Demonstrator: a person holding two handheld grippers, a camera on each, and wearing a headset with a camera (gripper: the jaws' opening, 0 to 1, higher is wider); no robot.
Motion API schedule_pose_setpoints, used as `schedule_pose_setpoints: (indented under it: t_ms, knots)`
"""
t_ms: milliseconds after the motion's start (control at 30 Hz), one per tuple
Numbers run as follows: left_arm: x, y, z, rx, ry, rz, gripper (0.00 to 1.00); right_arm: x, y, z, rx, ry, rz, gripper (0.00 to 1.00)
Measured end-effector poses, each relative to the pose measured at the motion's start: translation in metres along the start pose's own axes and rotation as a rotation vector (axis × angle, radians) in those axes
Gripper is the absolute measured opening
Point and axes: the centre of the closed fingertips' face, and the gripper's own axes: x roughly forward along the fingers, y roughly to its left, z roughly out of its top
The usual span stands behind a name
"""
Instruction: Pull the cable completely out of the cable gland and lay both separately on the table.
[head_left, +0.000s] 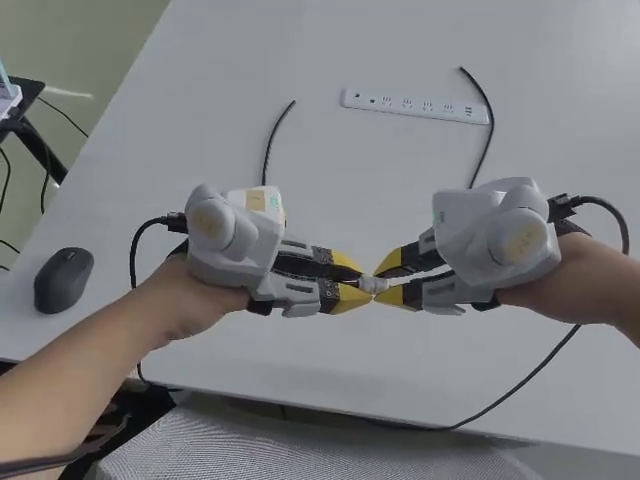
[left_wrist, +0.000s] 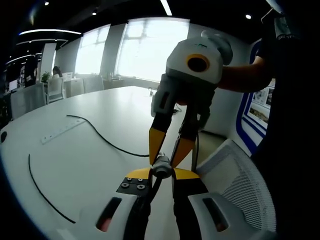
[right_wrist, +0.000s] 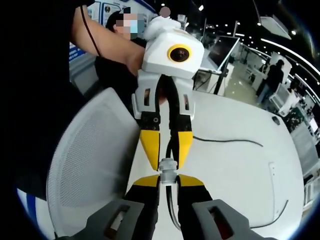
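while right gripper (head_left: 388, 283) pinches cable gland (head_left: 372, 285), left gripper (head_left: 352, 286) meets it tip to tip, jaws narrow; cable (right_wrist: 170, 212) lies along that shared axis, likely pull straight apart.

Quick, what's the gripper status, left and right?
Left gripper: closed on the cable gland.
Right gripper: closed on the same cable gland, from the opposite end.

White cable gland (right_wrist: 167, 169) in the closed tips of right tool (right_wrist: 169, 181) and opposing left tool (right_wrist: 166, 161), above white table (right_wrist: 240, 165).
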Motion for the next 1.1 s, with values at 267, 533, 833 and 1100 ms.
schedule_pose_setpoints:
  t_ms: [267, 533, 833, 1100]
  knots:
    - [-0.002, -0.002, -0.001, 0.021, 0.01, -0.013, 0.15, 0.0, 0.004, 0.002, -0.004, -0.025, -0.012, 0.08]
    - [-0.011, -0.002, 0.009, 0.031, -0.012, -0.035, 0.15, -0.014, -0.002, 0.015, 0.204, -0.178, 0.023, 0.12]
    - [-0.015, -0.004, 0.016, 0.055, -0.03, -0.055, 0.15, -0.032, -0.001, 0.026, 0.439, -0.346, 0.146, 0.16]
    - [-0.017, -0.004, 0.021, 0.055, -0.053, -0.056, 0.15, -0.036, -0.007, 0.03, 0.64, -0.502, 0.248, 0.13]
